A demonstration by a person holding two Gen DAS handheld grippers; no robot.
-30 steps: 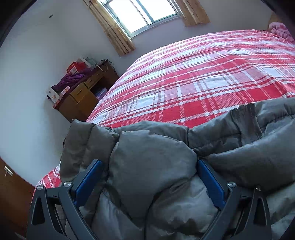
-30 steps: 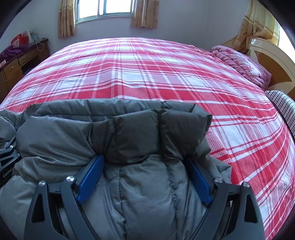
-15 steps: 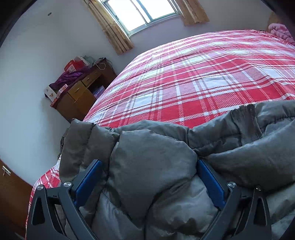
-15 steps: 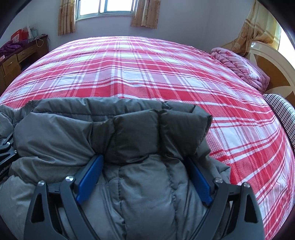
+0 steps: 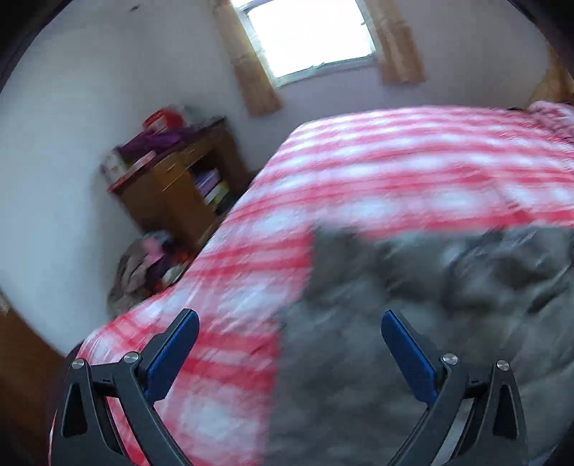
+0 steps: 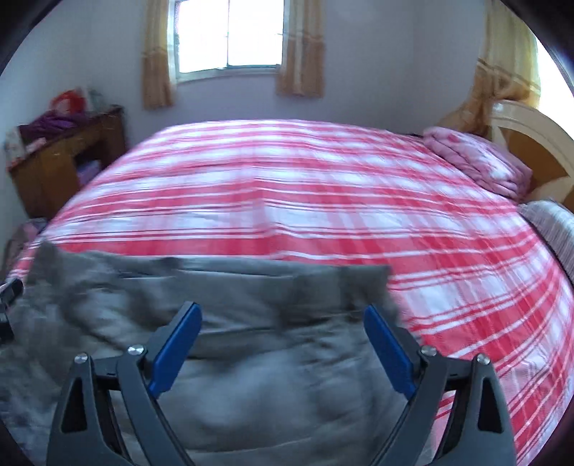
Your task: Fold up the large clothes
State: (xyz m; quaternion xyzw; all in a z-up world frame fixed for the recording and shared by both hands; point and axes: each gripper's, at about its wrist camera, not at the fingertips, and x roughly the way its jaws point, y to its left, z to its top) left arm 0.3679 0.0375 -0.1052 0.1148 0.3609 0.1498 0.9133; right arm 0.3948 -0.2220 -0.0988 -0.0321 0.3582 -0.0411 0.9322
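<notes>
**Grey jacket lies loose on the plaid bed**

The right tongs stand wide apart with nothing between the blue pads. Below them a grey padded jacket lies on the bed, its far edge across the red and white plaid cover. A pink quilt sits by the headboard. A wooden desk stands left, under the window. The picture is blurred.
</notes>
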